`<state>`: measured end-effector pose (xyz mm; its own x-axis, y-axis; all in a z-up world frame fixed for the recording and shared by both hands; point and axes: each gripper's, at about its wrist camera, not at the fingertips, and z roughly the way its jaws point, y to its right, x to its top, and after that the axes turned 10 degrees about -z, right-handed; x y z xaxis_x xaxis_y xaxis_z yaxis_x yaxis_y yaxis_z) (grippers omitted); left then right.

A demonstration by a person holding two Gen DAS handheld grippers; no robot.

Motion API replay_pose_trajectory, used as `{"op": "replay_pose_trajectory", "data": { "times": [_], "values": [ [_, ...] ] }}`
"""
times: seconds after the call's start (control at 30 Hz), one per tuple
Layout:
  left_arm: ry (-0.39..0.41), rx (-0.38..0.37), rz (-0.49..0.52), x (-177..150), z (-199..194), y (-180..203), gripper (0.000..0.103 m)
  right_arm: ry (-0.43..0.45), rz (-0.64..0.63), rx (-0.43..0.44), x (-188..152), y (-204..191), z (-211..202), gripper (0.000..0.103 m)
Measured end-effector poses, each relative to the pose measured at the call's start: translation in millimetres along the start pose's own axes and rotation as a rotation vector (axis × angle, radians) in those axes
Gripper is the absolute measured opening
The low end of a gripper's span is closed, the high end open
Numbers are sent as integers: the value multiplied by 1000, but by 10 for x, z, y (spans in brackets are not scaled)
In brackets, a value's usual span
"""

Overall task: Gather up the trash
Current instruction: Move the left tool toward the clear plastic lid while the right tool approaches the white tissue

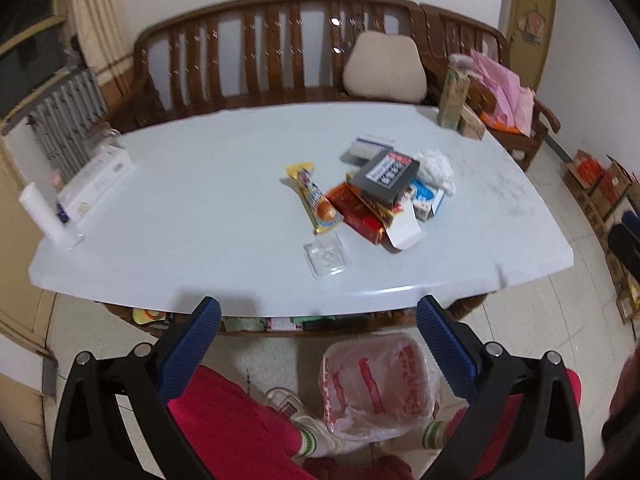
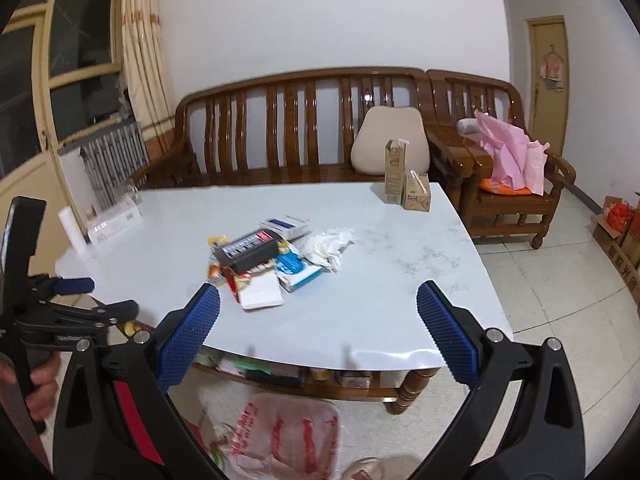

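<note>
1. The left gripper (image 1: 318,316) hangs just off the near edge of the white bench (image 1: 200,200), its blue fingers (image 1: 192,344) spread wide with nothing between them.
2. The right gripper (image 2: 318,304) sits near the bench's near right corner, its fingers (image 2: 190,332) likewise wide apart and empty.
3. The trash lies in a loose heap around the middle of the bench, a little toward the right edge.
4. On top of the heap is a dark grey box (image 1: 386,176), resting tilted across a red carton (image 1: 358,210) whose white flap (image 1: 404,230) hangs open toward the near edge.
5. A yellow snack wrapper (image 1: 314,198) lies touching the heap on its left side, and a clear plastic tray (image 1: 327,260) sits just beside it, closest to the near edge.
6. A blue-and-white box (image 1: 428,200) is tucked under the heap's right side, with a crumpled white tissue (image 1: 438,168) touching it; a flat white-and-blue packet (image 1: 370,148) lies on the far side.
7. Two drink cartons (image 2: 406,180) stand upright at the far right corner.
8. A white roll (image 1: 42,212) and a white box (image 1: 96,180) sit along the left edge.
9. On the floor in front of the near edge, a bin lined with a red-printed plastic bag (image 1: 378,388) stands open between the person's feet.
</note>
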<state>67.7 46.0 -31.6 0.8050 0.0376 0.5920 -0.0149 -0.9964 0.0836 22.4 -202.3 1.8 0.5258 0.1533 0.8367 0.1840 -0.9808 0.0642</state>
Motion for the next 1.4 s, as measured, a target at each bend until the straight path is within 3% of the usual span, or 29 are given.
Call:
{"op": "replay_pose_trajectory", "data": {
  "times": [0.37,0.97,1.4],
  "values": [
    [-99,-14,32,115,415,225,96,-83,-65,79,110,144,525,97],
    [-175,-1,-46,355,958,219,96,-182,-124,152,282,351,1271,97],
    [-198,6,-133,363,1293,91,95,-218,-60,221,316,554,1964,97]
  ]
}}
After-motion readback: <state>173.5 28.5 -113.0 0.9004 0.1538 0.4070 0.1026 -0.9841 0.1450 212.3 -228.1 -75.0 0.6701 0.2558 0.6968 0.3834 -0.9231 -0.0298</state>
